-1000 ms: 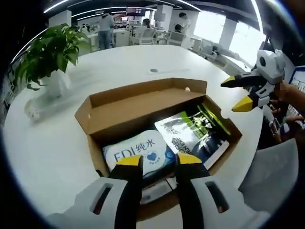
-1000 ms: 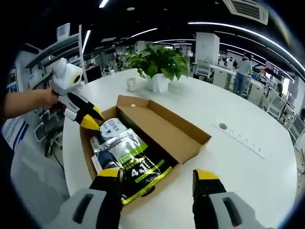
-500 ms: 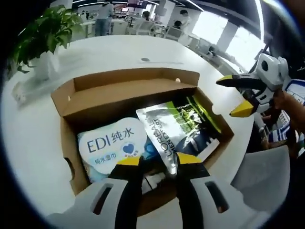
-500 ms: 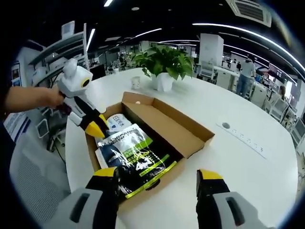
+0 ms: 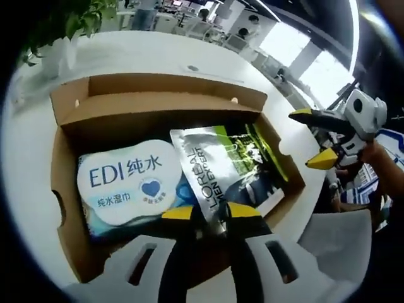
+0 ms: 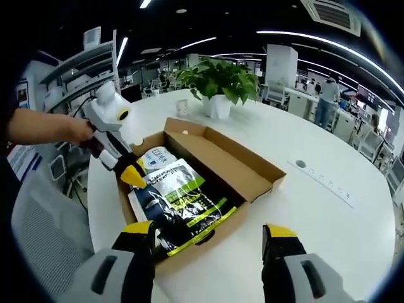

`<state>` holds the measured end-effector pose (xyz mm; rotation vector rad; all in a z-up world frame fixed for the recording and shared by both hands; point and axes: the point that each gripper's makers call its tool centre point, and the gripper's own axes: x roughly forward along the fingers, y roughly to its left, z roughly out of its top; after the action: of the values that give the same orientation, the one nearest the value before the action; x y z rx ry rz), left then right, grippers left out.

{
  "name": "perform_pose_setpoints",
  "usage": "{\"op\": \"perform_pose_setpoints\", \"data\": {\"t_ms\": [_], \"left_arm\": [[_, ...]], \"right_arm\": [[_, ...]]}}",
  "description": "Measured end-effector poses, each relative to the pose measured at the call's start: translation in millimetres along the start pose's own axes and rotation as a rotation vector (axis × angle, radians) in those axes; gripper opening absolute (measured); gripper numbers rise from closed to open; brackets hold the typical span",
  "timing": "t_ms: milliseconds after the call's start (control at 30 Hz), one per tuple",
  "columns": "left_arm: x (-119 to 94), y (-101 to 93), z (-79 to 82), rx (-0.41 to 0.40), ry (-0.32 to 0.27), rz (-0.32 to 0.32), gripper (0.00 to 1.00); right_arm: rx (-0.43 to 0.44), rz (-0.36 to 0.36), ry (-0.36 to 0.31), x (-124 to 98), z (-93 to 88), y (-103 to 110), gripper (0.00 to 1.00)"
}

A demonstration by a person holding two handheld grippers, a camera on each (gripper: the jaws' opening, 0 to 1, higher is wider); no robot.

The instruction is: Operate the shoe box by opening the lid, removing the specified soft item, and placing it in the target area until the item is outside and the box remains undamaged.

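Our left gripper (image 5: 209,213), jaws narrowly parted and empty, has dipped inside the shoe box (image 5: 63,189) rim; right gripper (image 6: 209,230) gapes wide, empty, outside it.

Bright ceiling strips and window glare; fisheye edges bend and blur.

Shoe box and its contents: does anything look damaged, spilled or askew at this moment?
Nothing looks damaged or spilled. The shoe box sits open on the white table with its walls intact. One oddity: the L'Oreal Men Expert pouch lies askew, overlapping the EDI wet wipes pack and the items beneath, its near corner by the left gripper.
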<state>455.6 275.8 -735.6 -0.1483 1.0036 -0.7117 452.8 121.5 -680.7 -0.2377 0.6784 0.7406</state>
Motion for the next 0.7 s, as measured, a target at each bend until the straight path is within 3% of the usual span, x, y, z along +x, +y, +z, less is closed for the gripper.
{"op": "perform_pose_setpoints", "data": {"t_ms": [300, 467, 700], "left_arm": [[-1, -1.5, 1.8, 0.041, -0.017, -0.013, 0.03], [-3, -4.0, 2.3, 0.064, -0.021, -0.011, 0.01], [-13, -3.1, 3.3, 0.027, -0.042, -0.009, 0.01]], "right_arm": [[-0.001, 0.018, 0.000, 4, -3.5, 5, 0.68], [-0.014, 0.032, -0.006, 6, -0.5, 10, 0.69], [-0.035, 0.057, -0.002, 11, 1.2, 19, 0.69]]}}
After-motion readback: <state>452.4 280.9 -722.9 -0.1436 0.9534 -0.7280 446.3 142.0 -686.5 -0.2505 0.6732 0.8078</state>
